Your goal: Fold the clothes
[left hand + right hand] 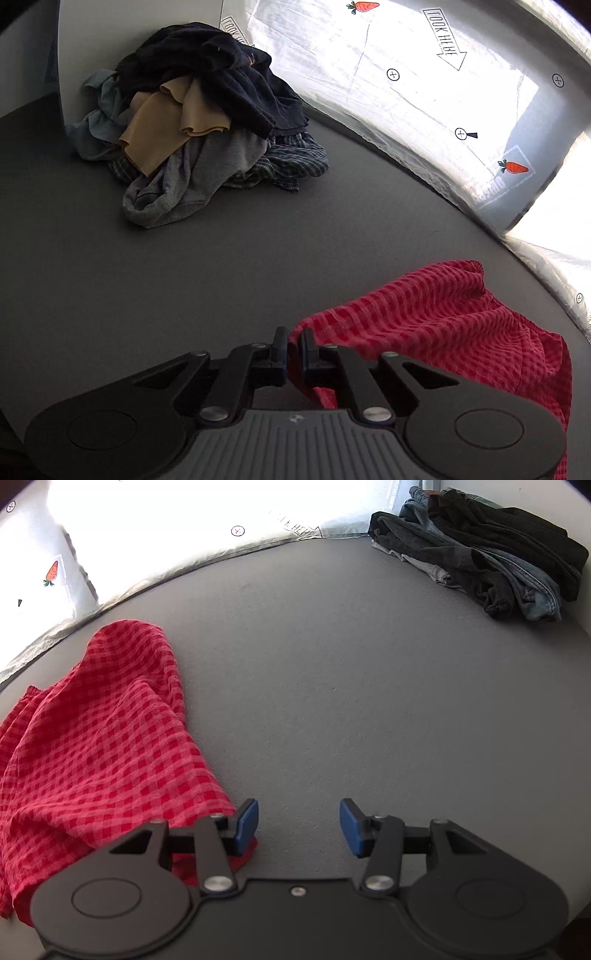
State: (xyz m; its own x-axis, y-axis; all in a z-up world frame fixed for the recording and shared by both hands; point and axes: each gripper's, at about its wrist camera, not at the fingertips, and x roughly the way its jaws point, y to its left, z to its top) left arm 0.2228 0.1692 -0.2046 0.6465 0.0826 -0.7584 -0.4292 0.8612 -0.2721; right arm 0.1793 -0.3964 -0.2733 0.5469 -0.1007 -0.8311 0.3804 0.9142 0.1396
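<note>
Left gripper (294,341) clamped on red checked cloth (436,314); right gripper (298,825) apart over grey tabletop (314,672).

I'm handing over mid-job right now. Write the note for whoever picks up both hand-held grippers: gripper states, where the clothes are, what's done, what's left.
Left hand-held gripper: shut on an edge of the red checked garment, which trails off to its right across the grey table.
Right hand-held gripper: open, nothing between the pads, beside the garment's near corner.
Unsorted pile sits at the far left of the table; a stack of jeans and dark clothes sits at the far right.
Done: red garment pulled out and gripped on one side.
Left: probably catch the other corner with the right gripper, spread it, fold it, then work through the pile.
</note>
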